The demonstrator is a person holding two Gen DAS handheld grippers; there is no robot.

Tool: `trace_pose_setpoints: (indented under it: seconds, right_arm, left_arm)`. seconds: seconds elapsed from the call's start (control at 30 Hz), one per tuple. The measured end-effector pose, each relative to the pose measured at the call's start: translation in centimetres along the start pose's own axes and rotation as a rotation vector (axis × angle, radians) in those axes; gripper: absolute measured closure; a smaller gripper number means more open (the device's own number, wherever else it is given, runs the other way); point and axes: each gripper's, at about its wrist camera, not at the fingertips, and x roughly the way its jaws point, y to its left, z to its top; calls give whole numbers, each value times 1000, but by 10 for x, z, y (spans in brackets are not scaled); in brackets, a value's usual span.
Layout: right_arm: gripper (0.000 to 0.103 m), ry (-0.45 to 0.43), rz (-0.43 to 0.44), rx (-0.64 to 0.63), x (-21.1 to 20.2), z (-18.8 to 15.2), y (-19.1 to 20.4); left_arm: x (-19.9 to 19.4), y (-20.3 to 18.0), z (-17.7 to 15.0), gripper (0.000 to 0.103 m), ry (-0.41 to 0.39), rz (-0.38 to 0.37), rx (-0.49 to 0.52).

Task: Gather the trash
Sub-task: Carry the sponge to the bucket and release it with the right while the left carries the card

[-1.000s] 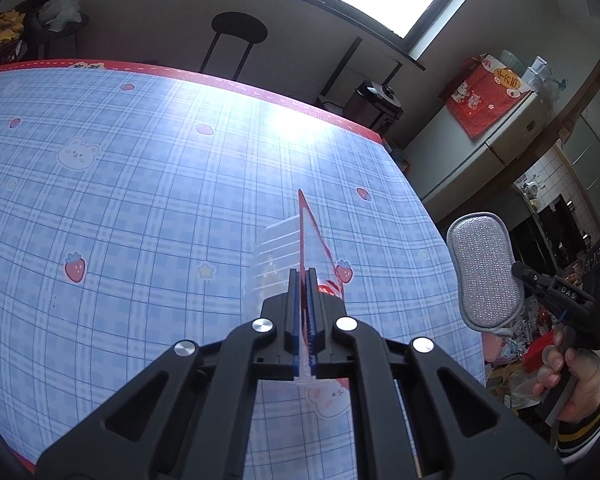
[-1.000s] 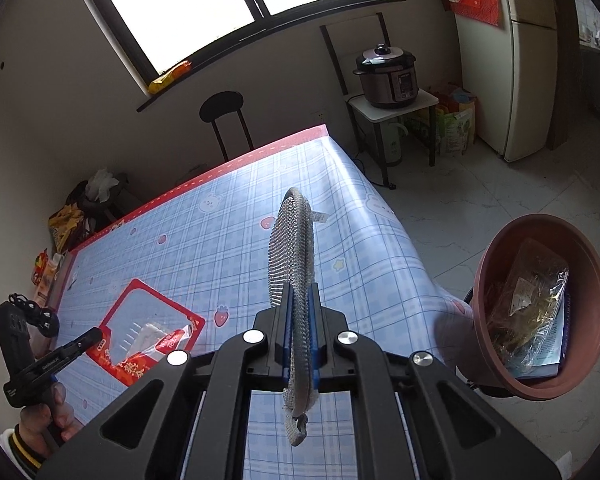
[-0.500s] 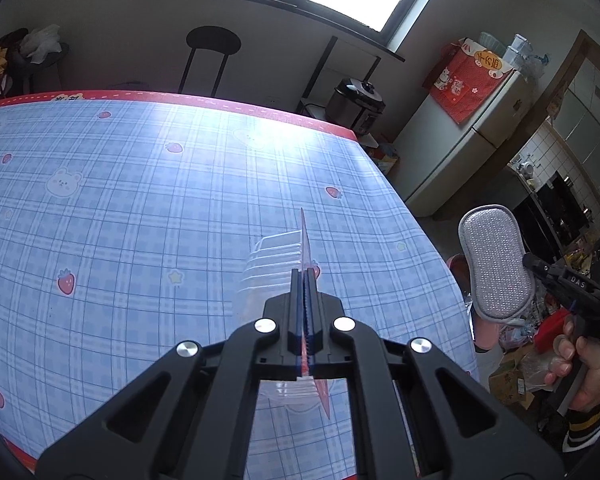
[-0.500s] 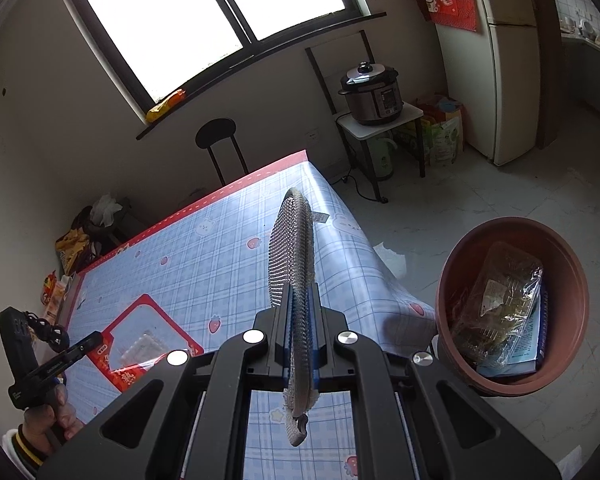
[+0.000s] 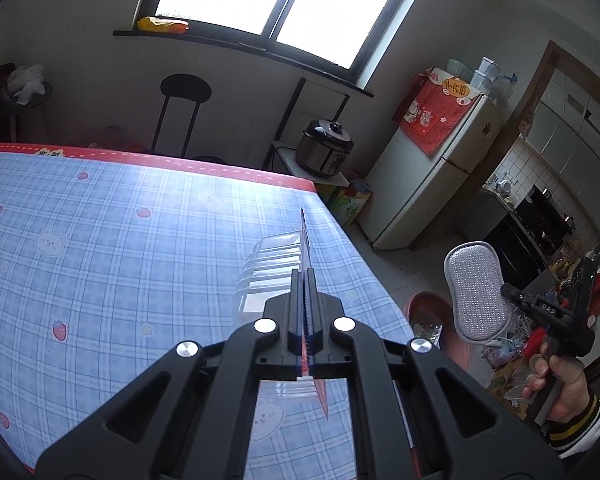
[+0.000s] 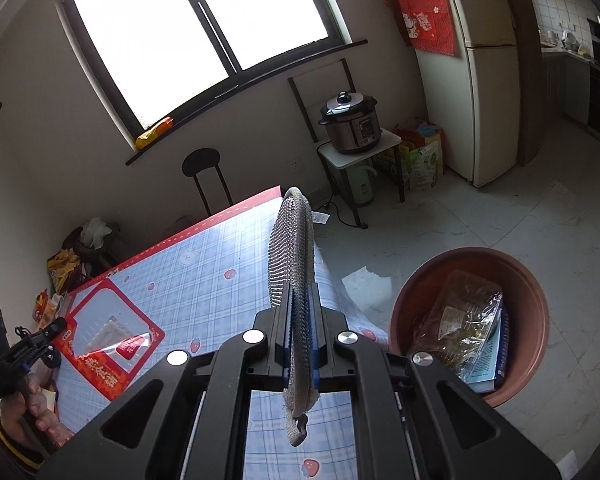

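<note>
Clamping a red-framed clear plastic package (image 5: 278,270) in your left gripper (image 5: 305,280), you are pinching a silver mesh scouring pad (image 6: 292,268) in your right gripper (image 6: 300,300), left of the brown trash basin (image 6: 536,344), above the bench (image 5: 100,240).

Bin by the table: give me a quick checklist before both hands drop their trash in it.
1. Left gripper jaws clamped on the red-edged plastic package: ok.
2. Right gripper jaws clamped on the grey mesh pad: ok.
3. Bin in sight, mouth open: ok.
4. Room left in the bin: ok, bagged trash covers only part.
5. Pad above the bin mouth: not ok, it sits over the table edge.
6. Package above the bin: not ok, over the tablecloth.
</note>
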Motion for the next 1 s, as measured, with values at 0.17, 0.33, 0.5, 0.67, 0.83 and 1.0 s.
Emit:
trace_pose_setpoints:
  seconds: [0.17, 0.33, 0.5, 0.67, 0.83, 1.0]
  right_arm:
    - [95, -49, -85, 14, -22, 17, -39]
    - [95, -72, -153, 41, -37, 31, -84]
    - [95, -85, -181, 81, -46, 38, -122]
    - [95, -76, -180, 106, -44, 43, -147]
    - [69, -76, -163, 116, -45, 51, -163]
    - [48, -93, -159, 110, -63, 55, -175]
  left_arm:
    - [3, -43, 15, 98, -25, -62, 46]
    - [16, -88, 20, 98, -27, -122, 81]
    - [30, -133, 19, 98, -21, -163, 115]
    - [46, -172, 18, 98, -10, -191, 148]
    - [57, -207, 11, 98, -4, -215, 183]
    - [71, -241, 5, 98, 6, -239, 217]
